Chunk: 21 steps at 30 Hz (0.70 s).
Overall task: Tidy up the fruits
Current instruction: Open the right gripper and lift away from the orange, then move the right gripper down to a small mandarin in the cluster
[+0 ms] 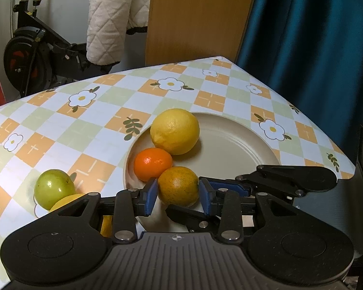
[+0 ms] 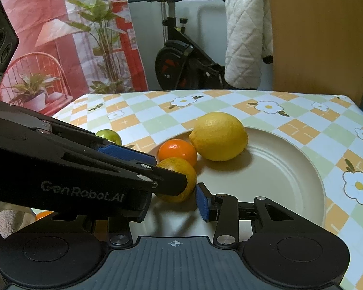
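Left claw [image 1: 177, 194] closed on speckled orange [image 1: 178, 185], blue pads against both sides, at near rim of beige plate [image 1: 242, 149]. Right claw [image 2: 174, 198] low beside same fruit, grip unclear. Tangerine [image 1: 153, 160], lemon [image 1: 174, 131] just beyond; green fruit [image 1: 52, 187] on table [image 1: 60, 125].

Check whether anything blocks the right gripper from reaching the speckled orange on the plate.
Yes. The left gripper is closed on the speckled orange on the plate. In the right wrist view, its black finger crosses the fruit's near side, directly ahead of the right gripper.
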{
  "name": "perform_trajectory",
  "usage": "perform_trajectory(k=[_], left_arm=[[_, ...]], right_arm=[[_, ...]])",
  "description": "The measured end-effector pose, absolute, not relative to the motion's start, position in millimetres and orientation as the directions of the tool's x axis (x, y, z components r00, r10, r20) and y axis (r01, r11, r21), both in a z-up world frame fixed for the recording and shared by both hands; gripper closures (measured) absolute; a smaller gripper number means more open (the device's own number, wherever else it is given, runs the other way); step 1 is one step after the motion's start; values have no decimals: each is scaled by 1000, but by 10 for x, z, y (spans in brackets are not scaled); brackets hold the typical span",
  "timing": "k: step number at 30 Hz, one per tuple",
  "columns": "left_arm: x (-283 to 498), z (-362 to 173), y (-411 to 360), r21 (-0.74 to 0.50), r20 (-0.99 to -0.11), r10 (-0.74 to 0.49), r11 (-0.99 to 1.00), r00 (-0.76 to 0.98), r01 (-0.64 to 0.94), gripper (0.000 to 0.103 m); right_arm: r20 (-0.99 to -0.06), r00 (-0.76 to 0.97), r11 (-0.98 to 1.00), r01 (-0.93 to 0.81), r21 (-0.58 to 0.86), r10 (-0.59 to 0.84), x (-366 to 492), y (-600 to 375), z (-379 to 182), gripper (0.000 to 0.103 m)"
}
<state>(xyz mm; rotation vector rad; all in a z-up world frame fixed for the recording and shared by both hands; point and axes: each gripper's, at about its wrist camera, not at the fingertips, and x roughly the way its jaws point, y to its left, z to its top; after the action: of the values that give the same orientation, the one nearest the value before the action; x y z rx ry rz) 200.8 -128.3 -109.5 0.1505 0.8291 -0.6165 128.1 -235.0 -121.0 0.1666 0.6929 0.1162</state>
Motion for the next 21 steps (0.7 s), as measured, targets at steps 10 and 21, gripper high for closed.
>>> perform_trajectory(k=[10,21], left_arm=[[1911,-840,-966,-150,-666,-476,839,574,523,63],[1624,-726,-389,-167,-636,-433,885,639,434,63]], right_arm=[[-599,787,978,-30,207,151,1103,-2332,-1054,65],[-562,795,970,-135,201,227,895,-2009,-868,65]])
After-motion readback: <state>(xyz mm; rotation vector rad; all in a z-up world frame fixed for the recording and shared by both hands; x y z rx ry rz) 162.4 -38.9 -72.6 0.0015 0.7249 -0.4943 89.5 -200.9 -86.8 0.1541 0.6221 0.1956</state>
